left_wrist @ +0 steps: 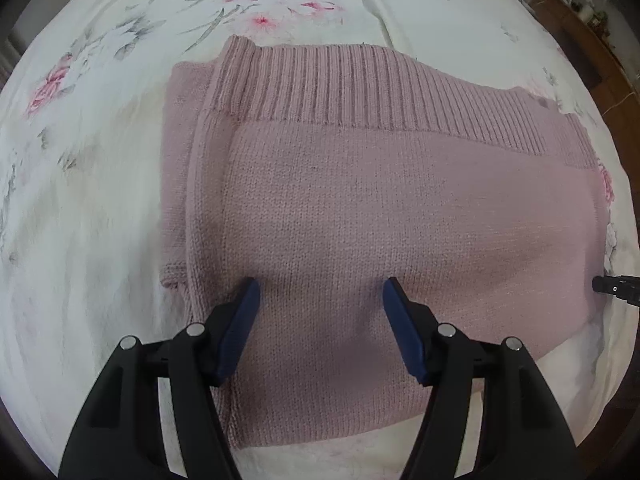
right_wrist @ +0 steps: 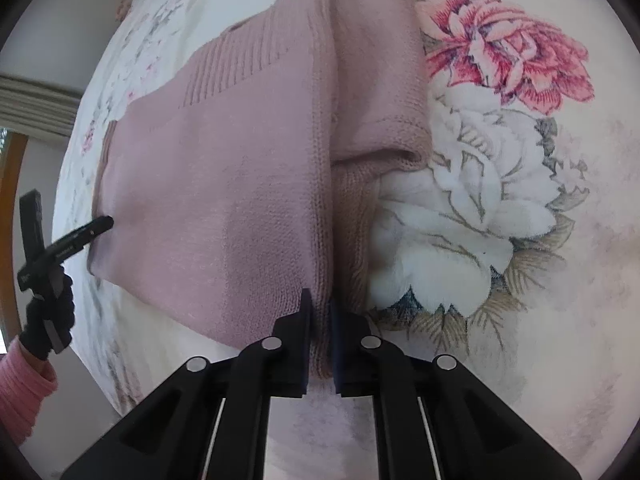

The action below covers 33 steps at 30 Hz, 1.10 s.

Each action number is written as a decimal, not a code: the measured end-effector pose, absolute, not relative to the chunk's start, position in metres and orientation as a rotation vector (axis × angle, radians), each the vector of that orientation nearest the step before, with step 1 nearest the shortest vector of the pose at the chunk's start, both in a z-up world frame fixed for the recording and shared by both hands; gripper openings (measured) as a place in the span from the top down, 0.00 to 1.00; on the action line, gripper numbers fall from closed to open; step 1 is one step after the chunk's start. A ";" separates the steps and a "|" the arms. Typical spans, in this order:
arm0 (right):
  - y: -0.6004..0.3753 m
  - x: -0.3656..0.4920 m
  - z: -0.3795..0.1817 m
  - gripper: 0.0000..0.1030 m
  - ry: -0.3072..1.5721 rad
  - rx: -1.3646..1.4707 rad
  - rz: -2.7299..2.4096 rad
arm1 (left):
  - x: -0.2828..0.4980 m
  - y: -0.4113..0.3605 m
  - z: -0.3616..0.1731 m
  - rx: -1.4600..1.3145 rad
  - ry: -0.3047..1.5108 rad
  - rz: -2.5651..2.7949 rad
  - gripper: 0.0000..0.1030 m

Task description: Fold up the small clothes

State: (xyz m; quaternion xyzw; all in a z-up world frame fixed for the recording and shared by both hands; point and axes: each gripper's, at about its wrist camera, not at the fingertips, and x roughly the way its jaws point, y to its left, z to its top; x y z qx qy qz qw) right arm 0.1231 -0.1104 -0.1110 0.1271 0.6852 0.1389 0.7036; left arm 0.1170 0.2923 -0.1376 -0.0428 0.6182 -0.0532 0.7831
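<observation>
Pink knit sweater [left_wrist: 360, 220] lies part-folded on the floral bedsheet [left_wrist: 100, 160]. Right gripper [right_wrist: 320, 312] pinches its 6 o'clock edge; left gripper [left_wrist: 320, 292] hovers spread. Carry that edge toward 12 o'clock, evenly.

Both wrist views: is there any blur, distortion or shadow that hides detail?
Left wrist view: fisheye bending curves the pink knitted sweater; the floral bedsheet is blurred at the left rim. Right wrist view: knit stitches are sharp near the right gripper, with a dark shadow in the fold there.
</observation>
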 end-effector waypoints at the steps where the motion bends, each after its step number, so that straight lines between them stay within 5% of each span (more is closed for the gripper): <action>1: -0.112 0.124 -0.110 0.89 1.527 0.308 0.310 | 0.117 0.291 -0.135 -0.086 1.332 -0.113 0.38; 3: -0.122 0.125 -0.101 0.84 1.497 0.368 0.312 | 0.117 0.286 -0.123 -0.072 1.299 -0.128 0.38; 6: -0.136 0.131 -0.085 0.53 1.419 0.401 0.281 | 0.121 0.277 -0.111 -0.072 1.265 -0.153 0.34; 20: -0.172 0.173 -0.115 0.33 1.388 0.640 0.298 | 0.148 0.260 -0.125 -0.144 1.265 -0.113 0.29; 27: -0.158 0.192 -0.128 0.34 1.403 0.665 0.352 | 0.151 0.263 -0.137 -0.160 1.282 -0.103 0.28; 31: -0.155 0.199 -0.132 0.65 1.402 0.642 0.352 | 0.152 0.263 -0.139 -0.161 1.287 -0.104 0.27; 33: -0.154 0.199 -0.133 0.69 1.399 0.648 0.358 | 0.152 0.262 -0.140 -0.157 1.286 -0.106 0.26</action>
